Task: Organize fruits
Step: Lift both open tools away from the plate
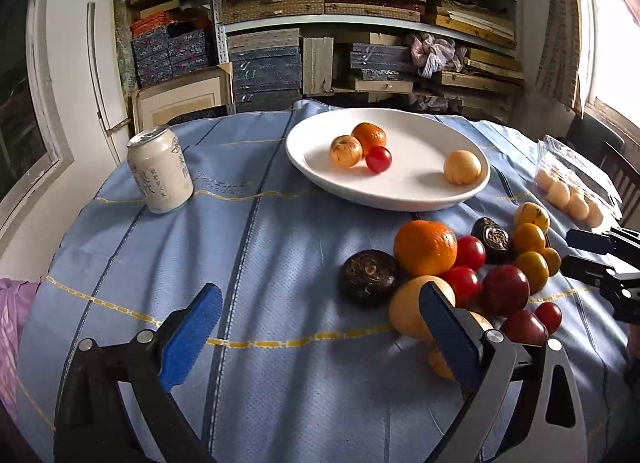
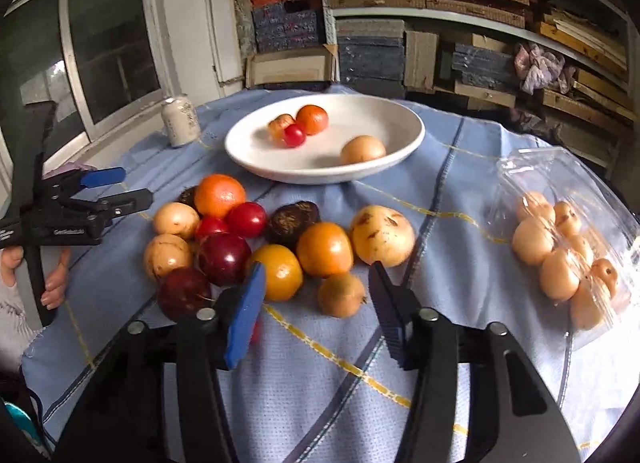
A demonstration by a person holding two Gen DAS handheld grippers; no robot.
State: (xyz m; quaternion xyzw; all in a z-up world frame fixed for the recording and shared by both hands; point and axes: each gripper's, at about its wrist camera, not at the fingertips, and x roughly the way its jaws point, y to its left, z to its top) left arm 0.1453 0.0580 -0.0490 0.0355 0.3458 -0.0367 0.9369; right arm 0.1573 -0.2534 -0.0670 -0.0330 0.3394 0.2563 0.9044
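Gaping over smooth round fruit on woven blue cloth, both grippers' ribbed fingers grasp nothing.

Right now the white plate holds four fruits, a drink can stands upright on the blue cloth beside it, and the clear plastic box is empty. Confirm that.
One thing is wrong: the clear plastic box is not empty; it holds several pale round fruits, as the right wrist view shows. The white plate does hold four fruits, and the drink can stands upright on the blue cloth.

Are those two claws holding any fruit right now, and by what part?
Neither holds anything. The left gripper gapes empty; the right gripper straddles a small yellow fruit without visibly pinching it.
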